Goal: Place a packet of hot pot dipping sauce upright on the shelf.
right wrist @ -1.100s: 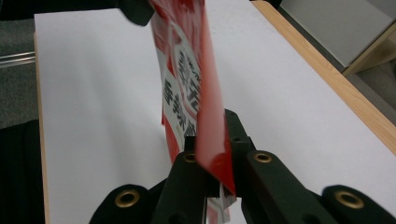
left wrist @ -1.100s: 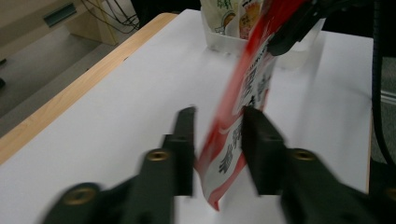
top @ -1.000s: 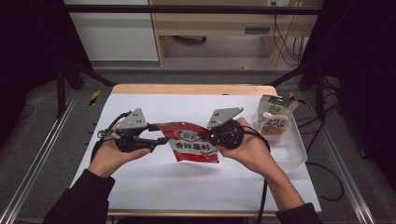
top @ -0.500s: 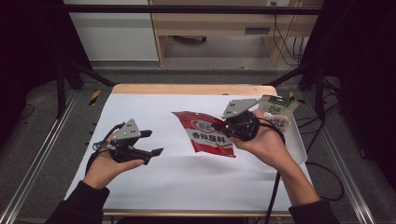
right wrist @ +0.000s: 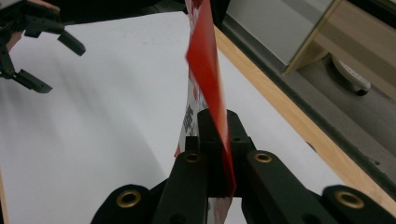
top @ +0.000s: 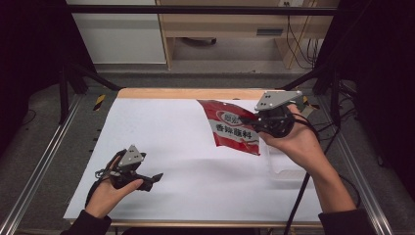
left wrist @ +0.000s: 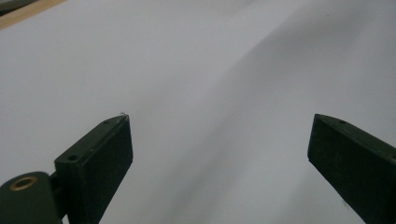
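A red snack packet (top: 230,128) with white print hangs tilted in the air over the right half of the white table (top: 186,147). My right gripper (top: 253,122) is shut on the packet's right edge. In the right gripper view, the packet (right wrist: 205,65) rises edge-on from between the shut jaws of my right gripper (right wrist: 217,135). My left gripper (top: 155,177) rests low at the near left of the table, open and holding nothing. The left gripper view has the wide-apart jaws of my left gripper (left wrist: 219,154) over bare white table. My left gripper (right wrist: 51,60) also appears far off in the right gripper view.
A clear plastic bin (top: 286,169) stands on the table's right side, partly under the right hand. A wooden strip (top: 195,93) runs along the far edge. Metal frame rails (top: 44,161) flank the table.
The left gripper let go of the packet, opened and drew back to the near left. The right gripper carried the packet up and towards the far right.
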{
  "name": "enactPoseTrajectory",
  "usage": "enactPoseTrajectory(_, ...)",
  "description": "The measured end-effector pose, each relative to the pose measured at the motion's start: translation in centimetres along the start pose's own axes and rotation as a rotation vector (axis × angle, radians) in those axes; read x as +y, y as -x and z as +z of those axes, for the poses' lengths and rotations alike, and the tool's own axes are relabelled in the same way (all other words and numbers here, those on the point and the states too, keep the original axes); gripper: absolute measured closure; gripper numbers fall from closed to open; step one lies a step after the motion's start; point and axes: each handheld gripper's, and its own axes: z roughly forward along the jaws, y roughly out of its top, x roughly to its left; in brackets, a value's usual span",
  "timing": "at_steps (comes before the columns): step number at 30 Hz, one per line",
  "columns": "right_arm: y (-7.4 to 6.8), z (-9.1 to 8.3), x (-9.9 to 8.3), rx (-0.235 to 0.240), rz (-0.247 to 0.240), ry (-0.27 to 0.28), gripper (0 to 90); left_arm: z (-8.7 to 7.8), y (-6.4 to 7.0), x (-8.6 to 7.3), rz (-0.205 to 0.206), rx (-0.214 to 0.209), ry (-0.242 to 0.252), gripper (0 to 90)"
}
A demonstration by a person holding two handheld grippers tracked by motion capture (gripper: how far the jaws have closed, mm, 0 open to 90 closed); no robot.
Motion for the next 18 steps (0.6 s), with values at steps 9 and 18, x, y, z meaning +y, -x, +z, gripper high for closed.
enactPoseTrajectory(9, 1.2, -3.1, -0.4, -0.062, 0.030, 0.019, 89.8, 0.2, -0.4, -2.5, -0.038, 0.055, 0.011, 5.4)
enactPoseTrajectory(18, 2.6, -6.7, -1.4, -0.125, 0.071, 0.054, 89.8, 0.5, -0.2, -3.7, -0.029, 0.073, -0.017, 5.4)
